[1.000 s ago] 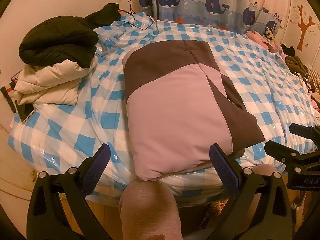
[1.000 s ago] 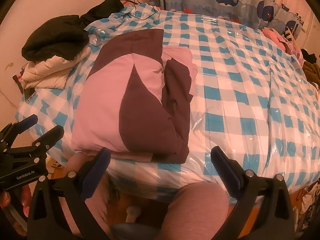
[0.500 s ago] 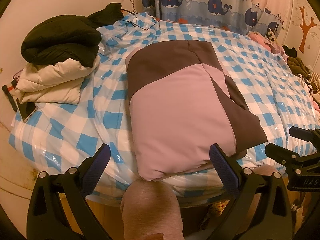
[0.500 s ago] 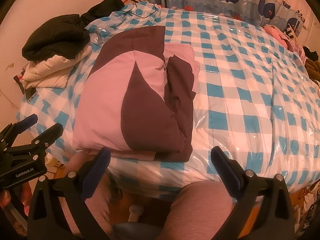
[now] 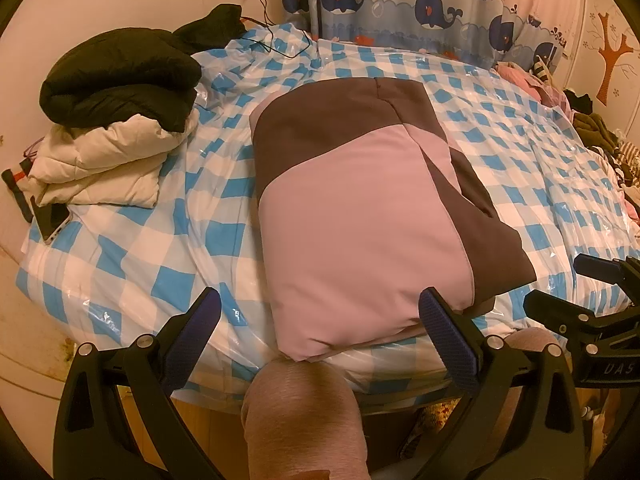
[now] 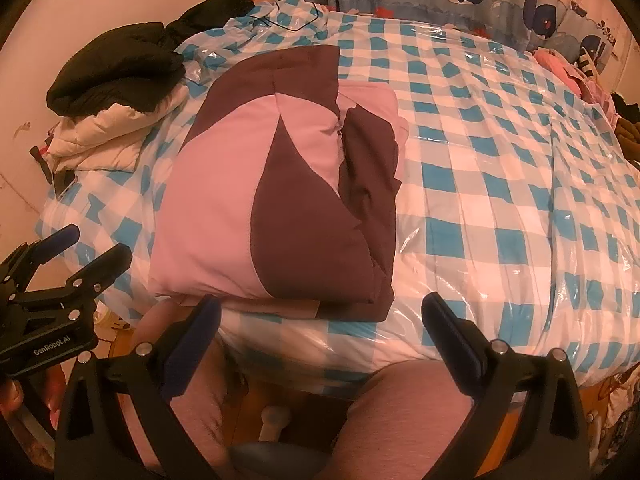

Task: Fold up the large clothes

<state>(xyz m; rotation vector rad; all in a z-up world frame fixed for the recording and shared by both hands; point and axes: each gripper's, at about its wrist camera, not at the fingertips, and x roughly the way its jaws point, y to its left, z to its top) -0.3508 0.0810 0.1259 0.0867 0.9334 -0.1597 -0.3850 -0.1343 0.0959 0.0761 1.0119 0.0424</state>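
Observation:
A pink and dark brown padded jacket (image 5: pixel 360 216) lies folded into a long bundle on the blue and white checked bed (image 5: pixel 132 248). The right wrist view shows the same jacket (image 6: pixel 280 208) left of the bed's middle. My left gripper (image 5: pixel 320 324) hangs open just short of the jacket's near end, holding nothing. My right gripper (image 6: pixel 320 328) is open too, off the bed's near edge below the jacket's brown corner. Each gripper shows in the other's view, the right gripper (image 5: pixel 592 292) at the right edge and the left gripper (image 6: pixel 76 256) at the left edge.
A folded black coat (image 5: pixel 120 80) on a cream one (image 5: pixel 104 164) sits at the bed's left side, with a phone (image 5: pixel 50 220) beside it. A cable (image 5: pixel 280 46) lies near the whale curtain (image 5: pixel 420 4). Loose clothes (image 5: pixel 600 136) pile at the far right. A person's knees (image 5: pixel 304 416) are below.
Both grippers have drifted slightly, so the jacket and bed sit a little lower and closer in the views. The jacket itself has not moved.

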